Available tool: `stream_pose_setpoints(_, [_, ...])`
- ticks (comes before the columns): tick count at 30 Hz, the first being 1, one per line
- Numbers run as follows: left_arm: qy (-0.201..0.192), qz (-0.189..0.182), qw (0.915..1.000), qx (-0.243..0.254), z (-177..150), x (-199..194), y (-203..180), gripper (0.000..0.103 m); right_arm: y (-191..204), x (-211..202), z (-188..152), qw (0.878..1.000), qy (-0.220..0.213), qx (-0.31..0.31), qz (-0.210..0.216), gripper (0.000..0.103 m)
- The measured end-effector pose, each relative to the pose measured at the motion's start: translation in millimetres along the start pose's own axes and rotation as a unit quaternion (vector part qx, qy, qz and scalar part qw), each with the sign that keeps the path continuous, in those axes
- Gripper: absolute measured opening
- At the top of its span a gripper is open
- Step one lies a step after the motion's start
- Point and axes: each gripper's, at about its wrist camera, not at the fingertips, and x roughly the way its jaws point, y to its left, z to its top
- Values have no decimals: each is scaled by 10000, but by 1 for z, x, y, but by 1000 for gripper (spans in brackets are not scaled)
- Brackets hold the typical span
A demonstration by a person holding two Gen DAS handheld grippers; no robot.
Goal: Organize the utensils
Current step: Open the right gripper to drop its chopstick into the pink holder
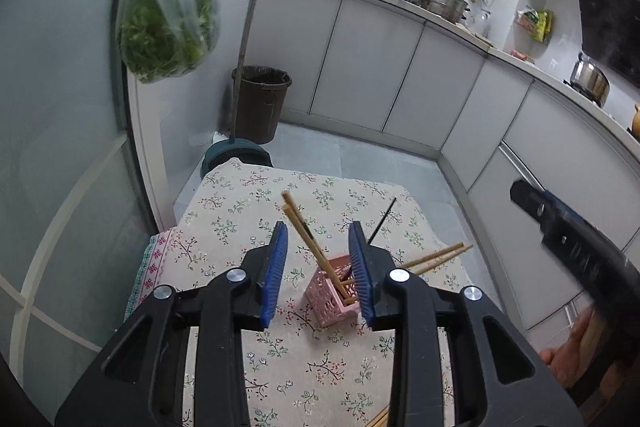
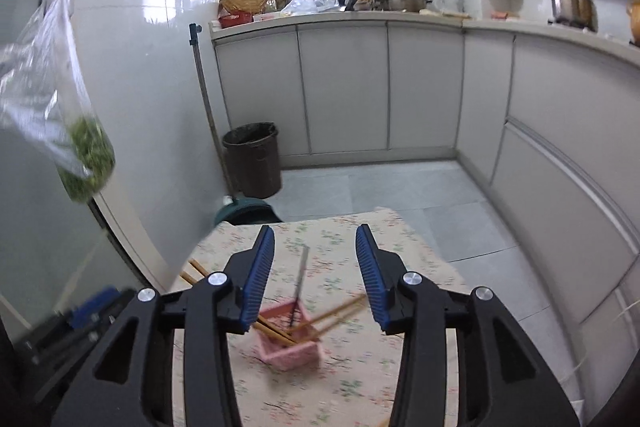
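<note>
A pink perforated holder (image 1: 332, 297) stands on the floral tablecloth (image 1: 240, 367). Wooden chopsticks (image 1: 308, 239) lean out of it to the left, and a black chopstick (image 1: 382, 217) leans to the right. Two more wooden chopsticks (image 1: 438, 257) lie on the cloth to its right. My left gripper (image 1: 318, 239) is open just before the holder, its pads touching nothing. My right gripper (image 2: 315, 239) is open above the holder (image 2: 292, 341), where the black chopstick (image 2: 302, 275) stands free between its fingers. Wooden chopsticks (image 2: 332, 313) rest across the rim.
A bag of greens (image 1: 168, 27) hangs at the left by a glass door. Beyond the table's far edge stand a brown bin (image 1: 260, 103) and a mop handle (image 1: 246, 39). White cabinets (image 1: 360, 63) curve along the back and right. More chopstick ends (image 1: 380, 419) lie near me.
</note>
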Motion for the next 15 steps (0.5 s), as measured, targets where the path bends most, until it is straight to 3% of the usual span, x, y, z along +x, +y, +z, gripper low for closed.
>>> stream_pose_setpoints(3, [-67,40,9998,176,-5,-5,-11,51,-4,-10,-22,9992,15,-270,-297,49])
stream_pose_setpoints(7, [-94,83,9993,355,-13,-8,-23,54,-16,-18,-38,9988,86,-203,-448,60])
stream_pose_setpoints(12, [23,93,9982,587,-28,-4,-39,71,-30,-31,-55,9979,68,-112,-638,73])
stream_pose_setpoints(15, [23,125,9973,717,-34,-5,-47,71,-37,-34,-64,9976,96,-13,-686,74])
